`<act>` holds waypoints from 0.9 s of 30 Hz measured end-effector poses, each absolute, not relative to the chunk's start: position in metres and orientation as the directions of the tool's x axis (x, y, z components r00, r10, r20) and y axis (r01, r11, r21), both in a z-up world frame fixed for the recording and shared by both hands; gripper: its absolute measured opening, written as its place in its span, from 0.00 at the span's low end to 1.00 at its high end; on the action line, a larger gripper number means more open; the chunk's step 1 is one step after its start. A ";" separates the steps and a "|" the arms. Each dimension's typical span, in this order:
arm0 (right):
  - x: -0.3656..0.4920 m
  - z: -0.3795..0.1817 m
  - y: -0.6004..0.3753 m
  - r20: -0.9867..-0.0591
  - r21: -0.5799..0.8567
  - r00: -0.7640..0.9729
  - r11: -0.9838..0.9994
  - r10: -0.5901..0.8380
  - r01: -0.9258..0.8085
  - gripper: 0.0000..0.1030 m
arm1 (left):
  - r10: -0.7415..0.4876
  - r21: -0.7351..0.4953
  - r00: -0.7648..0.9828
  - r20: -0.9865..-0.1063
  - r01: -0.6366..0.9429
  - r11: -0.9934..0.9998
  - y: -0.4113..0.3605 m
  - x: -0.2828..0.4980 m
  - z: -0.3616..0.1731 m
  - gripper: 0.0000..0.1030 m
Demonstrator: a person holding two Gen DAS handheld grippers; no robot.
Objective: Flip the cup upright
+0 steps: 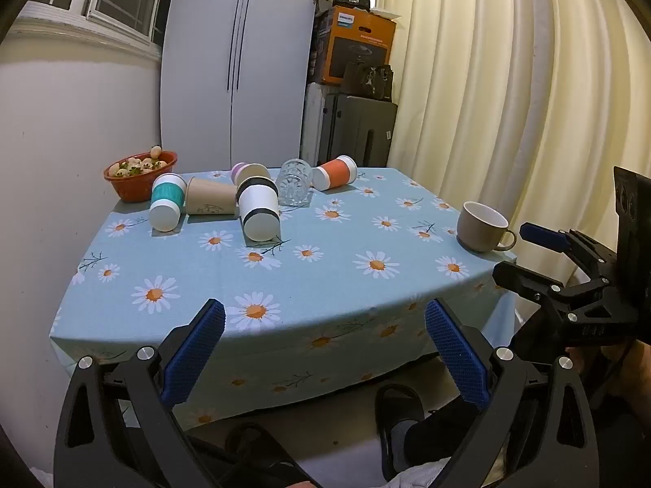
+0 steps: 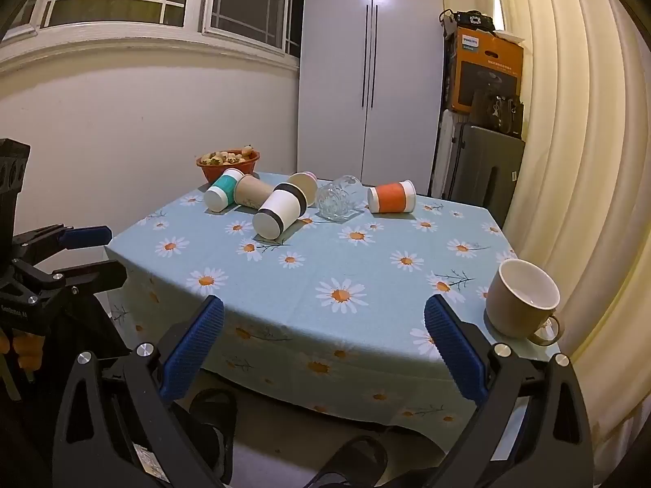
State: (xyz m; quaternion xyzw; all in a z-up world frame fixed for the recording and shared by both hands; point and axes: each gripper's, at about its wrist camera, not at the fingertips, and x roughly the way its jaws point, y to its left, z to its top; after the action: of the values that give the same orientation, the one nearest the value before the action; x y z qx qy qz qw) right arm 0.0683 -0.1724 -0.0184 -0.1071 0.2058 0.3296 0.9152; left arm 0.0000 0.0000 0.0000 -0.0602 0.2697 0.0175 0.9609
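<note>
Several cups lie on their sides at the far part of the table: a teal-banded cup (image 1: 164, 202) (image 2: 221, 194), a brown paper cup (image 1: 210, 201) (image 2: 253, 196), a white cup with black bands (image 1: 258, 212) (image 2: 280, 211), a pale cup behind it (image 1: 249, 172) (image 2: 306, 183), a clear glass (image 1: 293, 187) (image 2: 338, 201) and an orange-banded cup (image 1: 336, 172) (image 2: 392, 197). A tan mug (image 1: 483, 227) (image 2: 521, 305) stands upright at the near right corner. My left gripper (image 1: 325, 317) and my right gripper (image 2: 324, 317) are both open and empty, held before the table's near edge.
The table has a blue daisy tablecloth (image 1: 325, 276) (image 2: 366, 260). A red bowl of food (image 1: 140, 175) (image 2: 228, 163) sits at the far left corner. A curtain (image 1: 508, 101) hangs at the right. A cabinet and stacked boxes (image 1: 354, 49) stand behind. Feet in sandals show below.
</note>
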 end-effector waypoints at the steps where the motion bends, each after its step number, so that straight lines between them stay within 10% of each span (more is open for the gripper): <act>1: 0.068 -0.018 -0.172 -0.447 -0.060 0.698 0.760 0.559 -0.648 0.95 | 0.001 -0.106 0.855 -0.519 -0.066 0.992 0.000 0.000 0.000 0.94; 27: 0.068 -0.018 -0.172 -0.450 -0.069 0.701 0.762 0.553 -0.644 0.95 | 0.002 -0.106 0.855 -0.519 -0.066 0.992 0.000 0.000 0.000 0.94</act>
State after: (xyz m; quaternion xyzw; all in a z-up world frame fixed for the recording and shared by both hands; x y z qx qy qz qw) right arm 0.0683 -0.1718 -0.0183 -0.1112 0.2061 0.3269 0.9156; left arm -0.0004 -0.0001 0.0003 -0.0600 0.2688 0.0177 0.9612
